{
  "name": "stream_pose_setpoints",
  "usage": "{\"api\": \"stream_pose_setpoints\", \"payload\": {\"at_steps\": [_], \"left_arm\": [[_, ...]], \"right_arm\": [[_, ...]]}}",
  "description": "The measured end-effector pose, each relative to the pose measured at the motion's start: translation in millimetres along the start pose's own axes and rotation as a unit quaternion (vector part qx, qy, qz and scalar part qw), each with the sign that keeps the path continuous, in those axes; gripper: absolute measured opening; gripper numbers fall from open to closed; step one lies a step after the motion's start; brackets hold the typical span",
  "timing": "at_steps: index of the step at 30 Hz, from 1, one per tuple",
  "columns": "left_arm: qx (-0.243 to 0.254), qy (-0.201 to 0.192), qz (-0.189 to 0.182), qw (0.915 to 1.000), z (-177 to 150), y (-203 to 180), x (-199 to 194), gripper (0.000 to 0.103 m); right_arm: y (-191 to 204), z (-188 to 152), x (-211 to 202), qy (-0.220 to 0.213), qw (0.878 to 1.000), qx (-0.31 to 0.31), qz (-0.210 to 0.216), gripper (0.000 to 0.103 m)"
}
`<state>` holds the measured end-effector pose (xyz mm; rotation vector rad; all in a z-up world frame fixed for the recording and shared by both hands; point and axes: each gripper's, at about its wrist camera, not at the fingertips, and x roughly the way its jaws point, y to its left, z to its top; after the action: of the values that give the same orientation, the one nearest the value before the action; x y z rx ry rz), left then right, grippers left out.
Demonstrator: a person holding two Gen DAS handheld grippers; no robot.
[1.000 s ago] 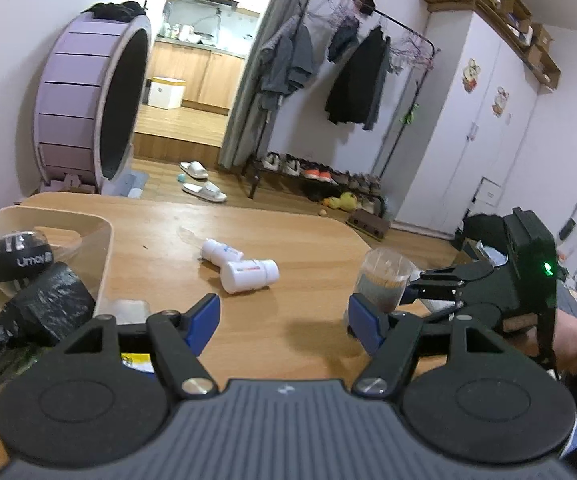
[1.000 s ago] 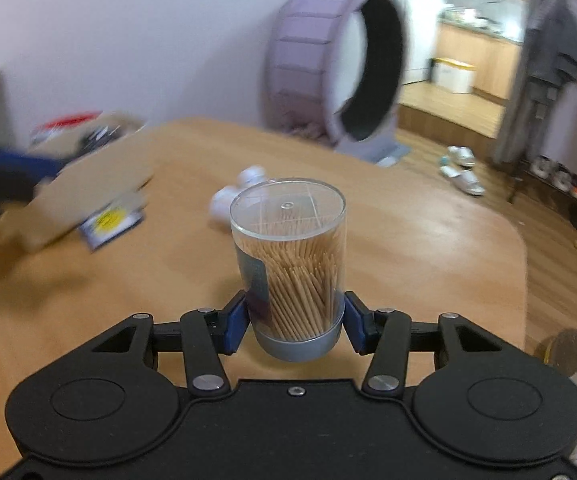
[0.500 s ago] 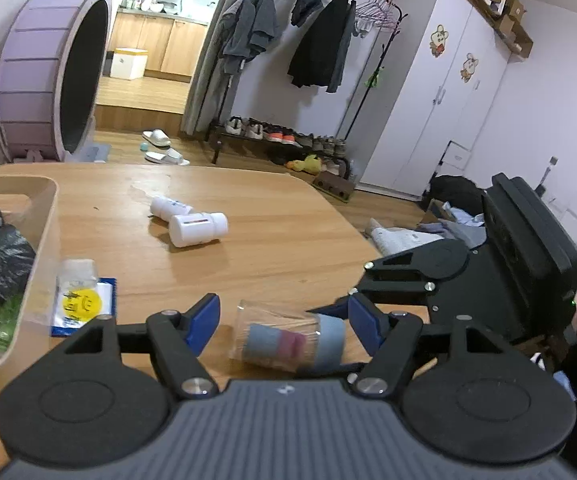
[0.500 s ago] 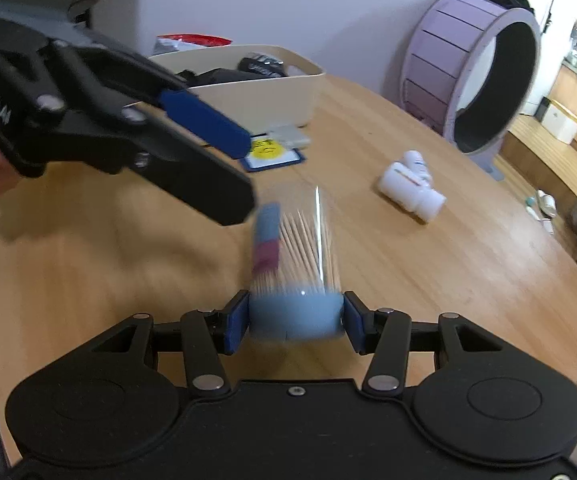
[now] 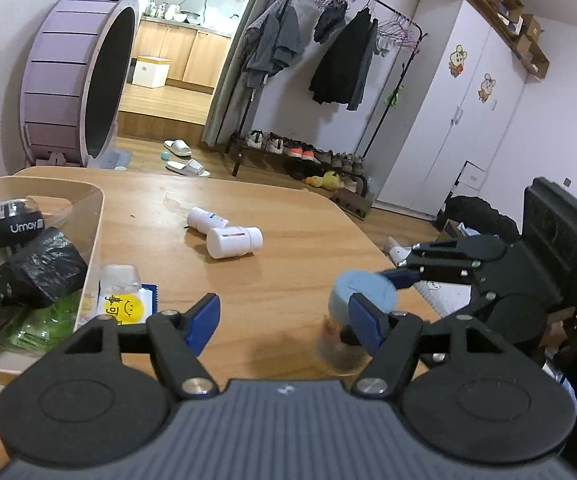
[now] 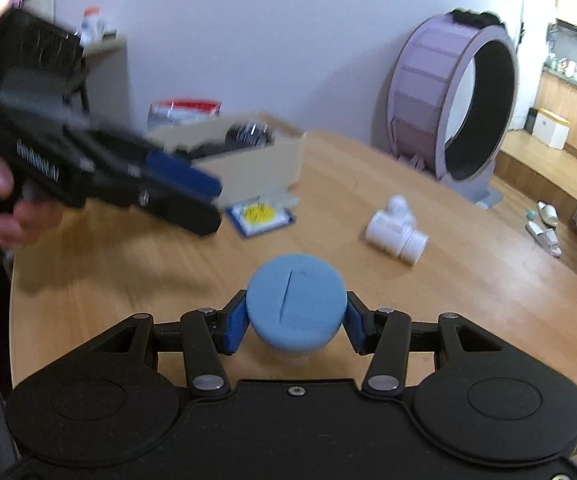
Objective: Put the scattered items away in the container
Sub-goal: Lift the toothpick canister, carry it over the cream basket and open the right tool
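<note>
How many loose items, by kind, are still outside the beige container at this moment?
White bottles, lying on the table: 2
Toothpick jar, held by the right gripper: 1
Yellow-face packet beside the container: 1
Total: 4

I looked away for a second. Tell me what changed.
The toothpick jar, upright a second ago, has been turned over in the right tongs, blue base now up. The left tongs remain open. Both white bottles, the yellow packet and the bin haven't moved.
</note>
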<state>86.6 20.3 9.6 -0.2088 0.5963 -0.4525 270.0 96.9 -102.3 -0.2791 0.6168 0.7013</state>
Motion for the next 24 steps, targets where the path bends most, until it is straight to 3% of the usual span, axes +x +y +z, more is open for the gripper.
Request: {"api": "stream_pose_setpoints", "payload": {"at_steps": [6,15,24], "left_arm": [[0.012,0.005,0.003,0.9999,-2,-3,0,0.07],[0.022,0.014,-0.005,0.9997,-2,-2,-4,0.07],[0.013,-0.009,0.038,0.9991,-2,10,-46,0.07]], "right_arm": [[2,-3,12,0.006,1.0,-0.004,-0.001,0.049],[-6,0,7,-0.024,0.999,0.027,-0.009,0.049],[-5,34,2,-0.077,0.996,0.05,-0.013,0.049]]}}
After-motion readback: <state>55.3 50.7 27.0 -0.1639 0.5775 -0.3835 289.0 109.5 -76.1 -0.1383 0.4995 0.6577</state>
